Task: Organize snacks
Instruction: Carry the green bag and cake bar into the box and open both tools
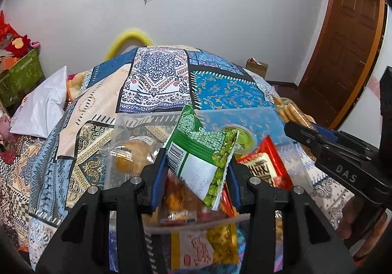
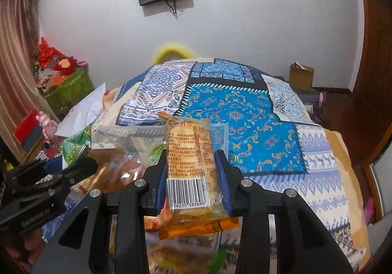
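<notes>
Presently, stock as seen on the patchwork-print bedspread [image 2: 245,107]:

Item 1. Green foil packet of peas with white label and barcode [image 1: 203,158]. Held in the left gripper [image 1: 196,176], blue-padded fingers closed on its lower half; packet tilted, raised above the pile of loose snacks. Not yet placed.

Item 2. Orange-edged clear wrapper of pale biscuits with barcode sticker [image 2: 191,166]. Held upright in the right gripper [image 2: 193,176], jaws clamped on both long sides. Not yet placed.

Item 3. Clear rectangular plastic container [image 1: 245,117], lying on the bedspread just beyond the left gripper. Contents: one small round cup with a green lid [image 1: 238,137]. Otherwise it appears nearly bare.

Item 4. Second clear plastic container [image 1: 127,126], to the left of the first, holding a golden-brown pastry in a clear wrap [image 1: 132,153].

Item 5. Red foil packet with white lettering [image 1: 264,166], lying just beside the right finger of the left gripper, against the first container.

Item 6. Loose heap of yellow, orange and red wrapped snacks [image 1: 196,215] below the left gripper; unsorted.

Item 7. Stack of tan wafer sticks in clear wrap [image 1: 291,112], at the far right edge of the bedspread.

Progress, by judgement: early to middle. Two containers hold one piece each; two pieces are in hand; most of the stock is loose and awaits sorting.
</notes>
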Motion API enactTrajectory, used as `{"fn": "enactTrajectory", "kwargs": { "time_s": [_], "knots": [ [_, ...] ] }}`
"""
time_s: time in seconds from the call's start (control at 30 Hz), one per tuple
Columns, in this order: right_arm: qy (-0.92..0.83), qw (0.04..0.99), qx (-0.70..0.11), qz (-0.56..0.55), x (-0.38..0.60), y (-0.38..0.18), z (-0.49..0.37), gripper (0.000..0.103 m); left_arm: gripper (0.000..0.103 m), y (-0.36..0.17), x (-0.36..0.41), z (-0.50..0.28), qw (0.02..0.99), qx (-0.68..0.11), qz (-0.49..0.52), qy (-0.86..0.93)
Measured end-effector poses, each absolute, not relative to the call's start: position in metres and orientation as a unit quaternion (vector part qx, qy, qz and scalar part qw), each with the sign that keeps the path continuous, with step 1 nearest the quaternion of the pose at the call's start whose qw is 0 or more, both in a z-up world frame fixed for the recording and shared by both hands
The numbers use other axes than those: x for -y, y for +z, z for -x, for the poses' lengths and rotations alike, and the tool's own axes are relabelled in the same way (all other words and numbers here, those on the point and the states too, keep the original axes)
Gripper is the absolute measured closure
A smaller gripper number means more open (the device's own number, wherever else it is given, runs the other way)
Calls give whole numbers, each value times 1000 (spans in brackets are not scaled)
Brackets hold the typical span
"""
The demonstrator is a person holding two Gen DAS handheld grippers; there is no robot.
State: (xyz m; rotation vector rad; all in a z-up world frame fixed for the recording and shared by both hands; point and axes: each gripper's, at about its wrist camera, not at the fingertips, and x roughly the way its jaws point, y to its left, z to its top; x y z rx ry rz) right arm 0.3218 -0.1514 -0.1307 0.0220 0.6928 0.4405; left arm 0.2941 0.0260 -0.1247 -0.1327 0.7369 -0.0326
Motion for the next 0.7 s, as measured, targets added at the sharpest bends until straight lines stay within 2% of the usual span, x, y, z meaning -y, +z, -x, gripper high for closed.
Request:
{"fn": "enactTrajectory", "kwargs": {
  "time_s": [0.43, 0.53, 0.6, 0.7],
  "knots": [
    [213, 902, -375, 3, 135, -153, -353, 69, 58, -148, -13, -320, 925, -376, 45, -20],
    [210, 901, -380, 10, 134, -152, -352, 69, 53, -149, -10, -321, 923, -382, 38, -18],
    [211, 899, -384, 13, 134, -152, -352, 68, 40, -151, -10, -322, 918, -393, 46, -19],
    [215, 897, -386, 8, 138, -149, -349, 60, 39, -148, -12, -316, 919, -391, 56, -19]
  ]
}}
